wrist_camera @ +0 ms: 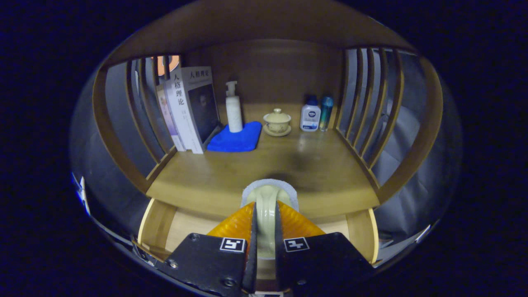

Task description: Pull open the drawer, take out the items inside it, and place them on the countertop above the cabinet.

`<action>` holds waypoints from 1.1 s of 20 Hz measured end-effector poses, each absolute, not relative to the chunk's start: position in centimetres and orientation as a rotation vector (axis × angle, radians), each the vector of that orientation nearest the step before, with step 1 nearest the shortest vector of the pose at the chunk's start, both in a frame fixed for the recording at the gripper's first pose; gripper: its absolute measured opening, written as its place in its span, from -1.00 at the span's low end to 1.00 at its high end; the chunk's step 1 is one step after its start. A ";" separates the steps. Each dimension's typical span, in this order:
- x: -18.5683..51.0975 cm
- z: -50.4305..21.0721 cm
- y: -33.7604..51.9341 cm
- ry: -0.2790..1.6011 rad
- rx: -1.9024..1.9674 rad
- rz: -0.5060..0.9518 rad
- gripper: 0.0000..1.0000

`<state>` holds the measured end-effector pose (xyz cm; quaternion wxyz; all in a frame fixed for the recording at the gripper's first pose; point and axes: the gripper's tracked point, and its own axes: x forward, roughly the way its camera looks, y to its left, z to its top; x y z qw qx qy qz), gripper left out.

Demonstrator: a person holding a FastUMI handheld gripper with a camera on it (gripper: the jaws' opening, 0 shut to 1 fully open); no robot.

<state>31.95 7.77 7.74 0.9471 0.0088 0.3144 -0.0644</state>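
**Fingers clamped on pale item above open drawer**

My gripper [266,231] has its fingers nearly together, both pressing the sides of a pale cream item [267,206] with a whitish fuzzy rim at its top; I cannot tell what the item is. It sits upright between my fingers, its top edge overlapping the front edge of the desk [264,169].

Landmark: the desk's front edge. Below it, the drawer [156,227] is pulled open, its light wooden side walls showing left and right of my fingers; the floor of the drawer near me looks bare.

Beyond the front edge, the near and middle desk is open wood with room to move. At the far back: books [189,111] leaning on the left slatted side, a blue cloth [237,140] beside them with a white pump bottle [234,109] standing on it, a lidded teacup on saucer [277,122] mid-back, a small white bottle [310,117] and a blue bottle [326,112] by the right slatted side [371,107].
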 end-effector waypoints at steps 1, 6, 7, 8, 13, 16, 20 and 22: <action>32.8 7.6 7.8 0.636 0.026 -0.129 -0.57; 37.3 7.3 7.2 0.592 0.065 -0.128 -0.58; 37.7 7.1 7.2 0.595 0.092 -0.122 -0.58; 38.1 6.8 7.2 0.603 0.114 -0.118 -0.58; 40.3 5.6 7.1 0.594 0.138 -0.099 -0.57; 41.0 5.2 7.4 0.590 0.150 -0.085 -0.57; 41.5 5.1 7.4 0.576 0.163 -0.082 -0.57; 41.5 5.0 7.4 0.575 0.164 -0.080 -0.57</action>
